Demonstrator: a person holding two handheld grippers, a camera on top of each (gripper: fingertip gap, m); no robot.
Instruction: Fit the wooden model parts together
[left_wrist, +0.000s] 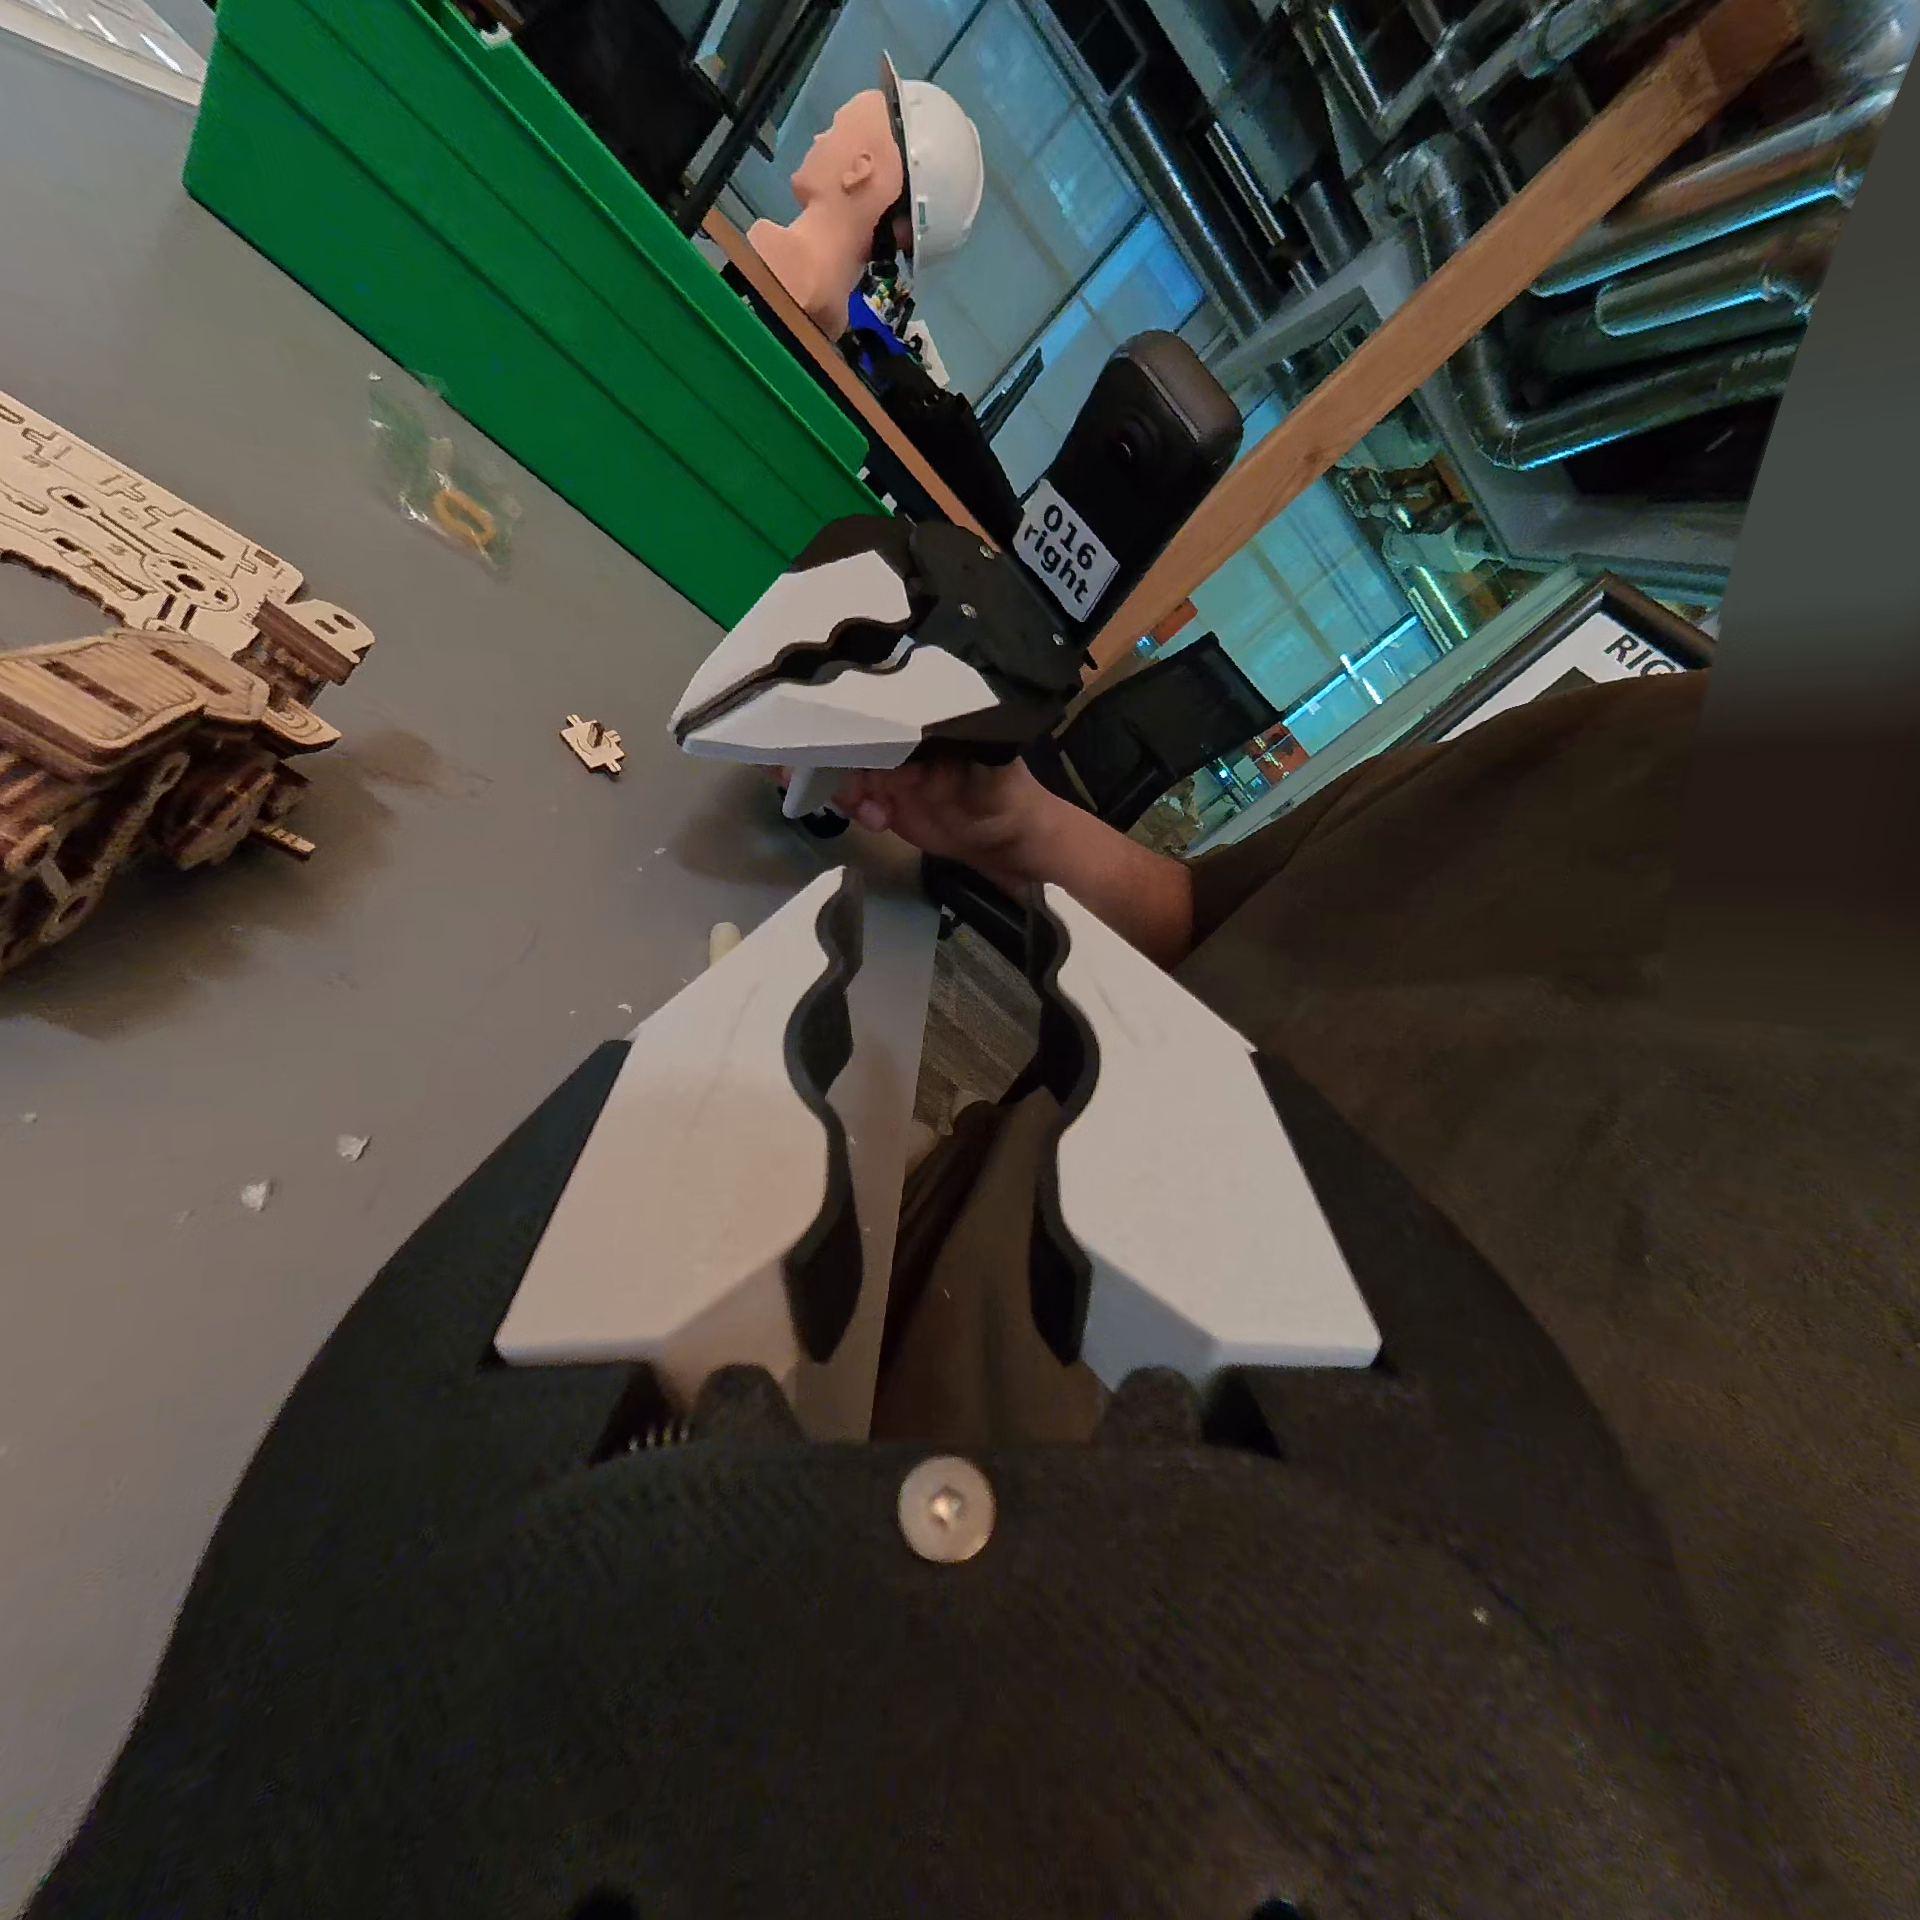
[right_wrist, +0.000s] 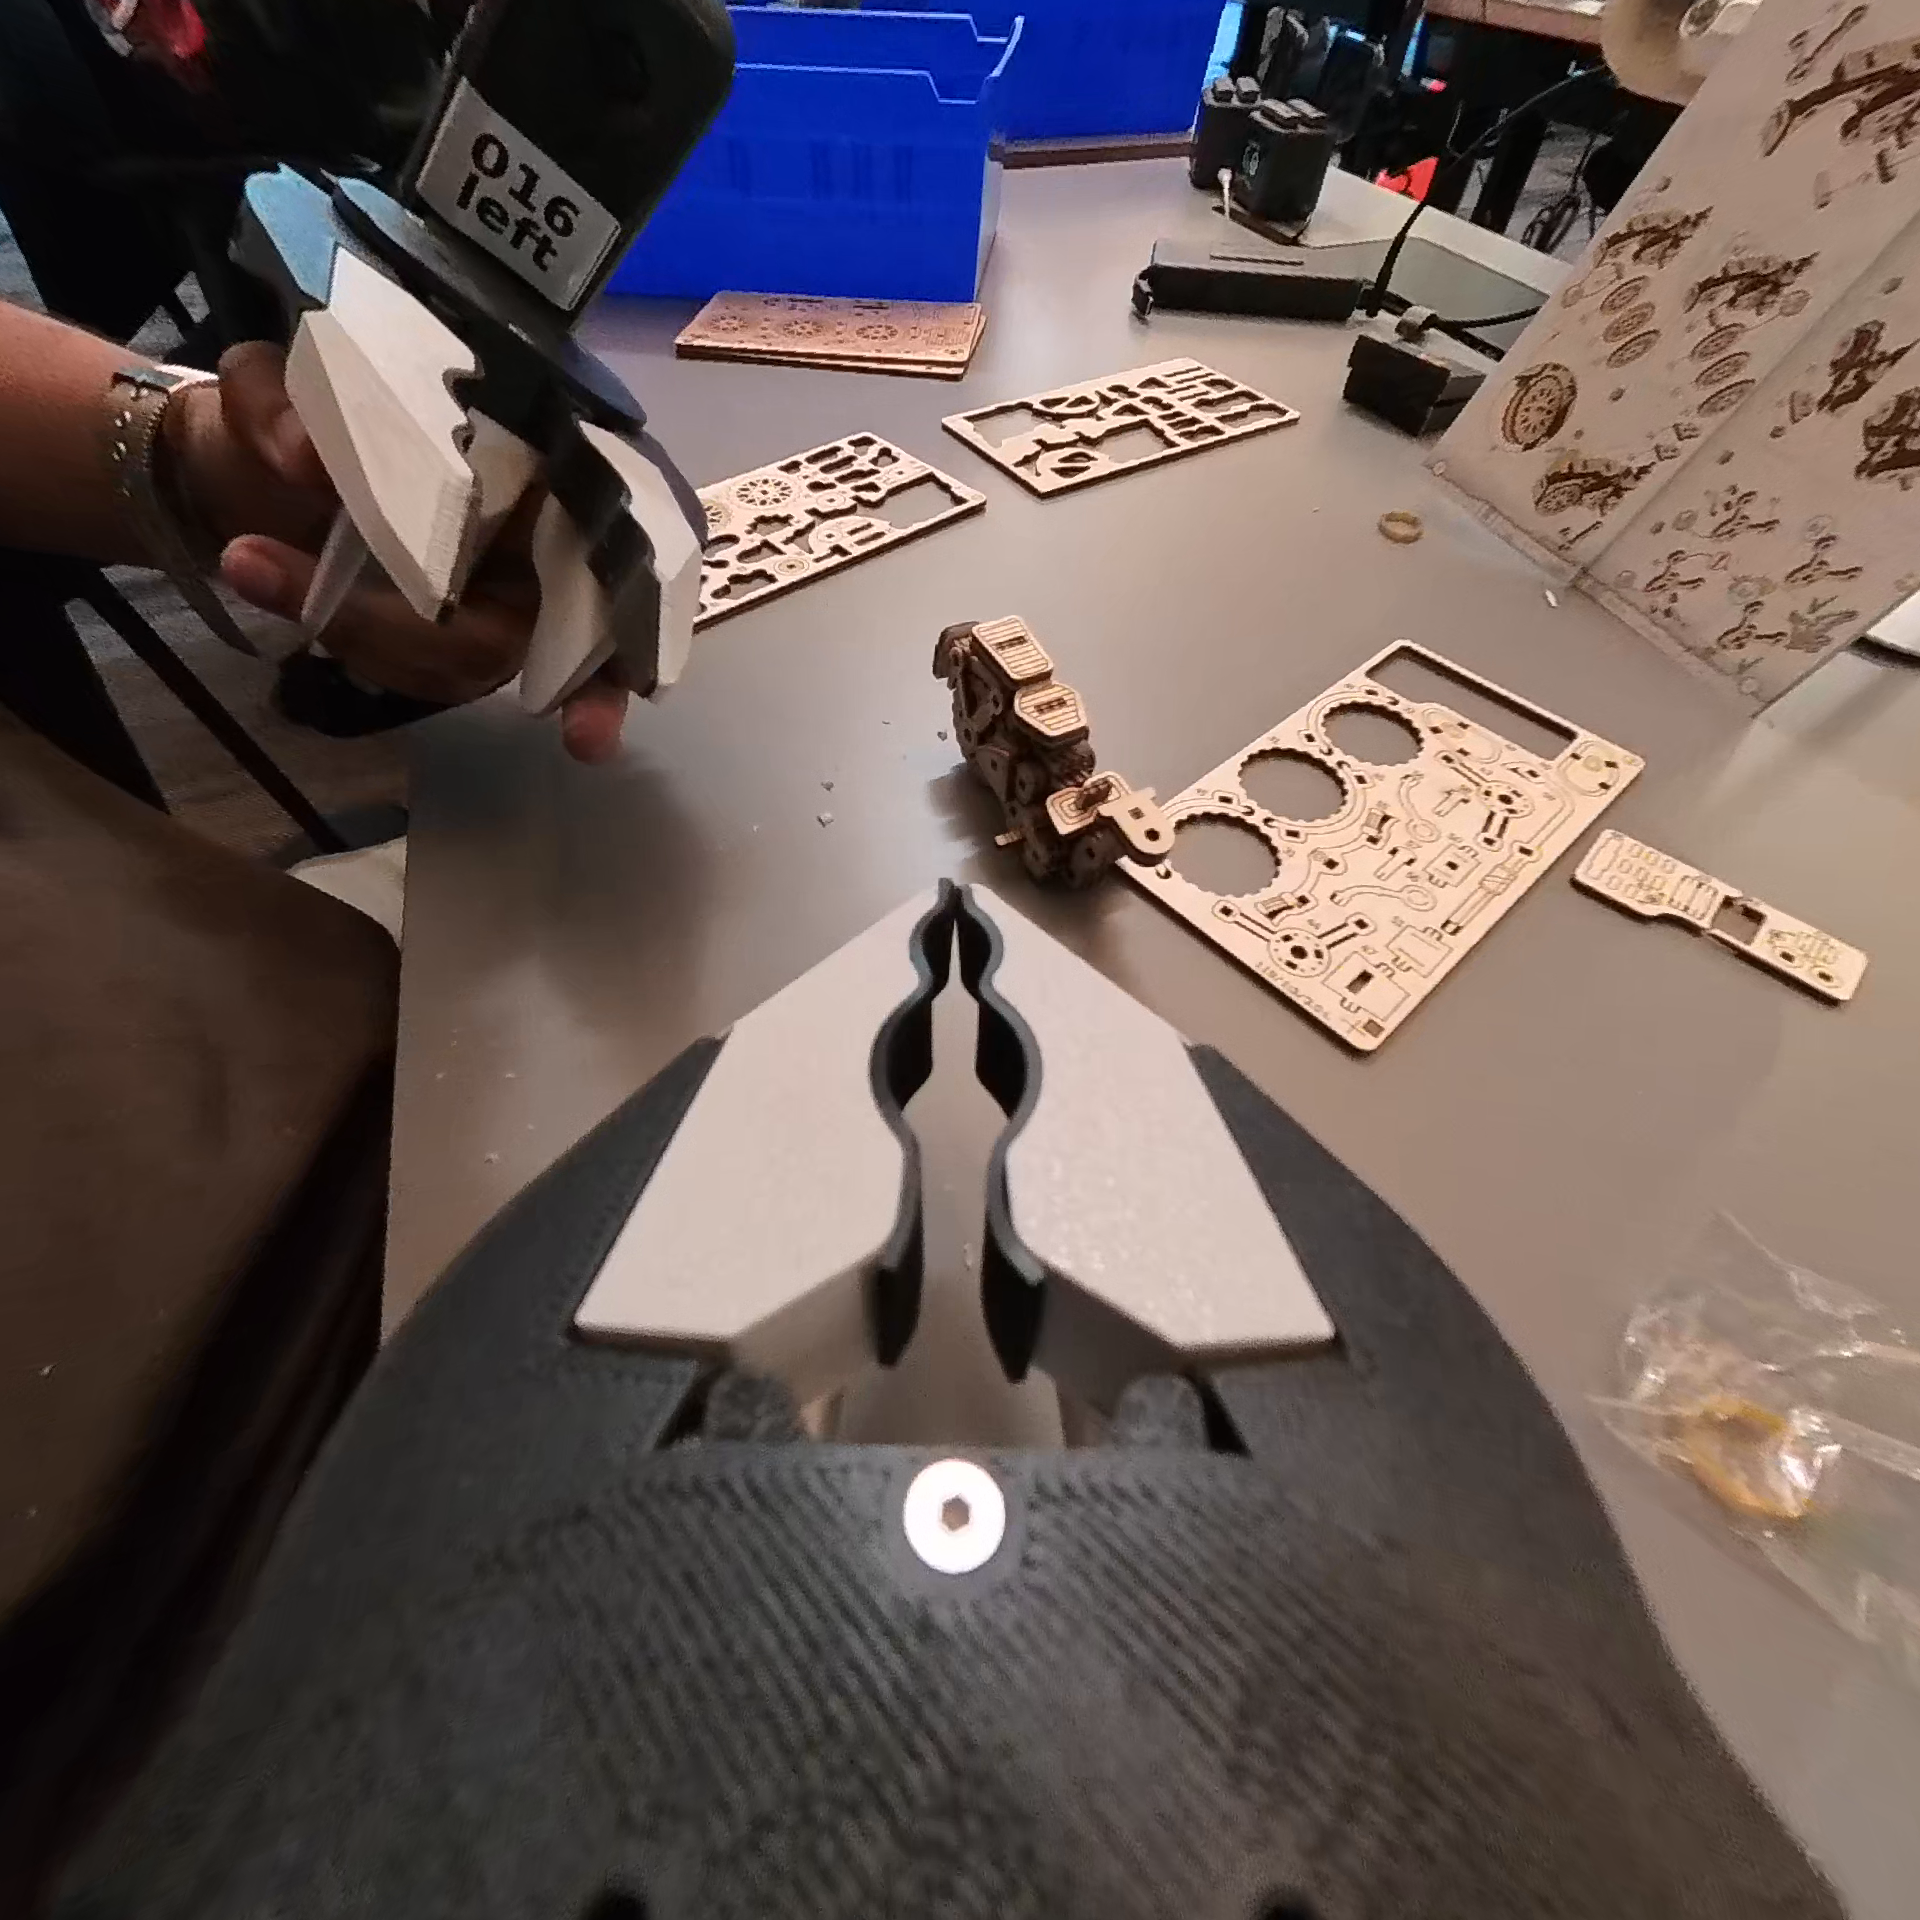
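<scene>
The partly built wooden model (right_wrist: 1029, 748) stands on the grey table (right_wrist: 727, 935), just beyond my right gripper (right_wrist: 951, 896). That gripper is shut, with the pads meeting at the tips and no part showing between them. The left wrist view shows it shut too (left_wrist: 686, 727), held above the table. My left gripper (left_wrist: 948, 888) is open with nothing between its fingers, over the table's near edge. It hangs open at the left of the right wrist view (right_wrist: 540, 623). In the left wrist view the model (left_wrist: 135, 748) sits far left, and a small loose wooden piece (left_wrist: 594, 740) lies between it and the right gripper.
A punched sheet with round holes (right_wrist: 1382, 862) lies right of the model, with a small strip (right_wrist: 1714, 914) beyond it. More sheets (right_wrist: 831, 520) and a blue bin (right_wrist: 831, 156) are farther back. An instruction leaflet (right_wrist: 1714, 364) stands at the right, a plastic bag (right_wrist: 1766, 1434) lies near right, and green bins (left_wrist: 499, 291) are in the left wrist view. Spacing between my two grippers at the tips: around 8 centimetres.
</scene>
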